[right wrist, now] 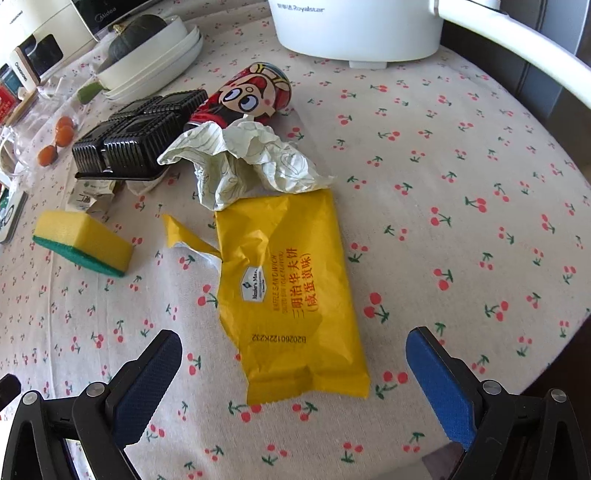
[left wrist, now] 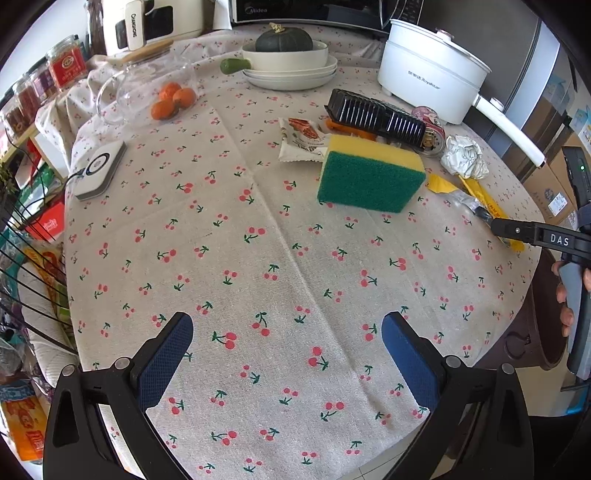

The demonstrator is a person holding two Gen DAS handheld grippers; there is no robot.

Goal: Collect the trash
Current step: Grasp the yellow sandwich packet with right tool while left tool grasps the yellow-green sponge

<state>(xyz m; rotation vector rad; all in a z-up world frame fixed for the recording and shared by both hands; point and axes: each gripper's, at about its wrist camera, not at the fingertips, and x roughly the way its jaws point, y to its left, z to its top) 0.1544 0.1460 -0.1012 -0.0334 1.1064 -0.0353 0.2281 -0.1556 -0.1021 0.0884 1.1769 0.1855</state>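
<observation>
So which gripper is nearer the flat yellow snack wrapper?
Right. The right gripper is open with the yellow snack wrapper reaching between its fingers; the left gripper is open over bare tablecloth, well short of it.

Cherry-print table point(right wrist: 461, 155): yellow wrapper point(right wrist: 291, 291), sponge point(right wrist: 83, 242).

Clearance: open cloth in front of both grippers; clutter packed toward 12 to 2 o'clock.

Left gripper point(left wrist: 287, 354), jaws wide apart, faces bare tablecloth point(left wrist: 229, 236) up to the sponge point(left wrist: 369, 177) at 1 o'clock. Behind it the black tray point(left wrist: 376, 118), can point(left wrist: 432, 129) and crumpled paper point(left wrist: 463, 157) sit close together, with no gap to pass. Right gripper point(right wrist: 293, 373), jaws open, straddles the near end of the yellow wrapper point(right wrist: 291, 291); cloth at 3 o'clock is free. The white pot point(right wrist: 354, 33) blocks 12 o'clock.
</observation>
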